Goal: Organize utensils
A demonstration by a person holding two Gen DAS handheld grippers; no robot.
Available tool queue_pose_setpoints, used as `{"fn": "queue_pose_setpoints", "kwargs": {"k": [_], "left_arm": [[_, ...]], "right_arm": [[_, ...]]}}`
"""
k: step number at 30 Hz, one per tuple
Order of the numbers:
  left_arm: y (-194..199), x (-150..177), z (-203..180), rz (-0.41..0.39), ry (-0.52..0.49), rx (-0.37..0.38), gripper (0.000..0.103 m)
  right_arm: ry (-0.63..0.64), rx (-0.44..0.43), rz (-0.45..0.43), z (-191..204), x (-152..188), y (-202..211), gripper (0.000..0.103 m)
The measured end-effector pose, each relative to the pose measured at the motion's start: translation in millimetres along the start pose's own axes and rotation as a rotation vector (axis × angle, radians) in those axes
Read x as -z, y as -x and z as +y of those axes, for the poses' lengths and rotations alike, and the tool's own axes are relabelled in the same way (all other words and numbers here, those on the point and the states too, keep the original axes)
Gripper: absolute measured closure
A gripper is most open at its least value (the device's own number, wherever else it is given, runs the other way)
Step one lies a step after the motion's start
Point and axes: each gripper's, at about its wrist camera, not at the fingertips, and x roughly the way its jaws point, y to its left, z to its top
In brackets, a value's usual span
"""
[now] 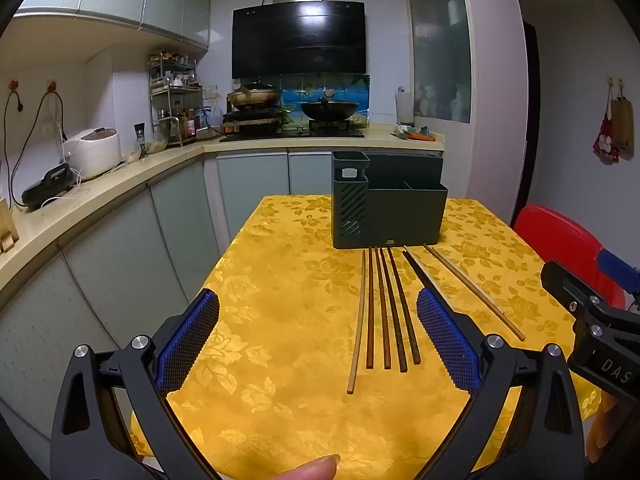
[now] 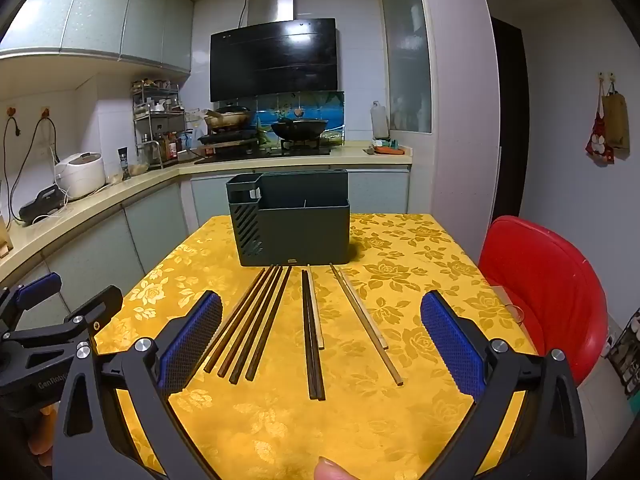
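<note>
Two grippers, both empty, hang over your yellow-clothed tabletop (image 2: pixel 400 248), and everything else is best placed against the dark utensil holder (image 2: pixel 296 232) standing upright at the far end. It sits there, I judge, as the destination: its open top faces up, with a tall slotted compartment on its left side and a wider divided bin beside it. How deep those compartments go, and whether anything lies inside, you cannot see from here.

The chopsticks (image 2: pixel 256 320) lie flat in a loose fan just in front of the holder, far tips nearly at its base, near ends toward you, which leaves them easy to pinch from your side. Counting them is uncertain: several dark ones overlap, and in the left wrist view your own finger covers part of the black pair.

Your right gripper (image 2: pixel 320 344) is spread wide above the row in front of the holder, nothing between the pads. Your left gripper (image 1: pixel 318 344) is likewise spread wide, nearer the holder's left side, mostly over bare cloth. A red chair (image 2: pixel 548 296) to the holder's right is partly cut off.
</note>
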Motion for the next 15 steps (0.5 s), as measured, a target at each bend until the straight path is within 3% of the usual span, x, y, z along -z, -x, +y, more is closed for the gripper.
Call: {"fn": "queue_pose_setpoints", "kwargs": {"k": [15], "left_arm": [[1.1, -1.9, -0.3, 0.0, -0.004, -0.003, 0.007]], "right_arm": [[0.001, 0.0, 0.005, 3.4, 1.4, -1.3, 0.007]]}}
